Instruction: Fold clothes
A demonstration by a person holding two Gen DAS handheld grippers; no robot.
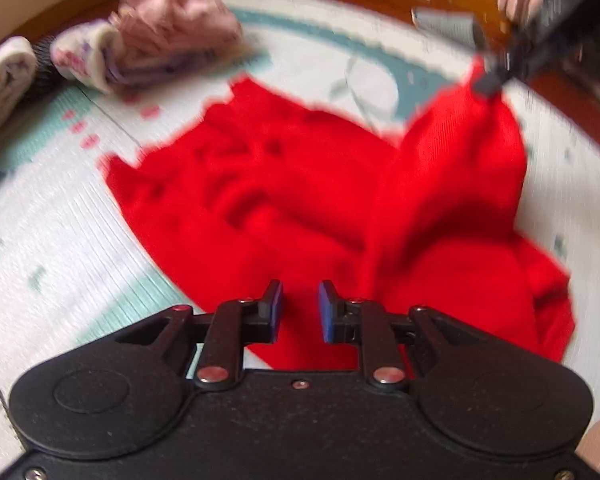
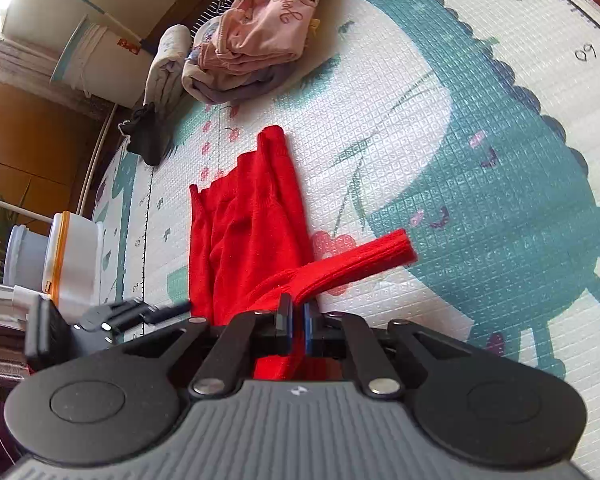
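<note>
Red garment (image 1: 300, 200) lies crumpled on patterned foam mat (image 1: 60, 216). Left gripper (image 1: 300, 310) hovers low over near edge of garment, blue-padded fingers (image 1: 277, 308) spread, nothing between them. Pile of pink and pale clothes (image 1: 156, 44) at far left of mat, well apart from garment. Right gripper (image 2: 298, 320) pressed together on fold of red fabric, ribbed cuff (image 2: 384, 252) sticking out beyond fingertips, lifted off mat. In blurred left view, right gripper (image 1: 490, 82) seems to pull far right corner of garment upward.
</note>
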